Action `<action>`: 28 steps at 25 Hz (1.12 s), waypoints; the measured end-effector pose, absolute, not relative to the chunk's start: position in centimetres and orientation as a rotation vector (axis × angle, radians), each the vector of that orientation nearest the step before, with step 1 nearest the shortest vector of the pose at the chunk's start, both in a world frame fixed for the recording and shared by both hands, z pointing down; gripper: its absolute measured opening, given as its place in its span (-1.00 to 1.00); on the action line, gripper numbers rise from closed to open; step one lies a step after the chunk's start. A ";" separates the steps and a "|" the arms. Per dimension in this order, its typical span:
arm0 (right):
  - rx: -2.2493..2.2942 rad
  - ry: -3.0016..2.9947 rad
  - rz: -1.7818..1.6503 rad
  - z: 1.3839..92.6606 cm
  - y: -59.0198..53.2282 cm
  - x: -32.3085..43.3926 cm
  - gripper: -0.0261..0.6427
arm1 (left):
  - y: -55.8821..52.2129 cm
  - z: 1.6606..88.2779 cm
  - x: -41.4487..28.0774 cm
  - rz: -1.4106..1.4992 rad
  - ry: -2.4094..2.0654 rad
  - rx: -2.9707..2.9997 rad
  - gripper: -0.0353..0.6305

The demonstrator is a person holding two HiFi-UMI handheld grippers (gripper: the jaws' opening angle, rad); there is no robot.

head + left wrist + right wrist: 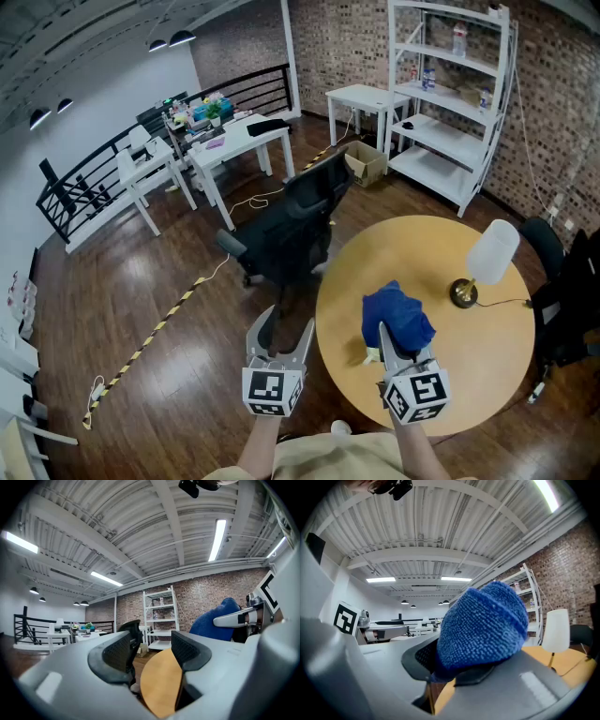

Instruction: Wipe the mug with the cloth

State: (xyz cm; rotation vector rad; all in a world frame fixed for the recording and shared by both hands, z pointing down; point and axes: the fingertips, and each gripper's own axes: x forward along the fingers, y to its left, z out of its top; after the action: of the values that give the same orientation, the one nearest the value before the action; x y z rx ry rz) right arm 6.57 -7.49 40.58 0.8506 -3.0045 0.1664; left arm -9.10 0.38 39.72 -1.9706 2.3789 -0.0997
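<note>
- Between the jaws of the right gripper (454, 663), a bunched blue terry cloth (483, 625) is being clamped. The jaws are being kept narrow on its lower folds, and most of the fabric is bulging out above them, probably so that a soft pad is being offered for wiping.
- Above the near part of the round, light wooden table (487, 347), the cloth is being carried, ready to be brought to the mug.
- No mug is being shown clearly in any view. A small pale shape is peeking out at the cloth's lower left edge in the head view, but whether it is the mug cannot be told.
- Off the table's left edge, over the dark wooden floor (112, 309), the left gripper (281, 336) is being held with its jaws apart and nothing between them. It is presumably being kept free to steady the mug.
- Farther back on the table, a lamp with a white shade and brass base (491, 251) is being left well apart from the cloth.
- Behind the table, a black office chair (291, 225) is being left unused.
</note>
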 end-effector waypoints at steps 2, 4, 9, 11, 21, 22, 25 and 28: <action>0.916 -2.985 0.199 40.9 -9.4 8.8 -0.73 | -1.8 40.0 -7.6 -0.106 2.346 -2.024 -0.13; 0.990 -2.959 0.224 41.3 -11.5 10.9 -0.73 | -4.2 40.2 -6.2 -0.111 2.309 -2.075 -0.13; 1.194 -2.867 0.256 43.1 -15.1 15.5 -0.73 | -9.2 41.4 -3.3 -0.111 2.168 -2.226 -0.13; 1.292 -2.820 0.271 43.6 -16.3 16.8 -0.73 | -11.4 41.8 -2.1 -0.120 2.075 -2.308 -0.13; 1.590 -2.587 0.334 45.4 -16.7 17.1 -0.73 | -18.0 44.6 0.0 -0.192 1.698 -2.661 -0.13; 1.617 -2.569 0.339 45.5 -16.8 16.8 -0.73 | -18.5 44.7 -0.2 -0.197 1.662 -2.682 -0.13; 1.681 -2.515 0.357 45.9 -16.4 15.7 -0.73 | -19.3 46.1 -0.6 -0.235 1.576 -2.764 -0.13; 1.733 -2.461 0.387 46.8 -15.6 15.0 -0.73 | -18.5 49.0 -0.5 -0.303 1.493 -2.879 -0.13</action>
State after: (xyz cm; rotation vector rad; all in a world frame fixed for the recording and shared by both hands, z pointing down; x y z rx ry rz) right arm 14.99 -15.55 46.75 1.7328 -2.4605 0.3873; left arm -0.48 -18.55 48.99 -2.8790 1.4934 -0.3027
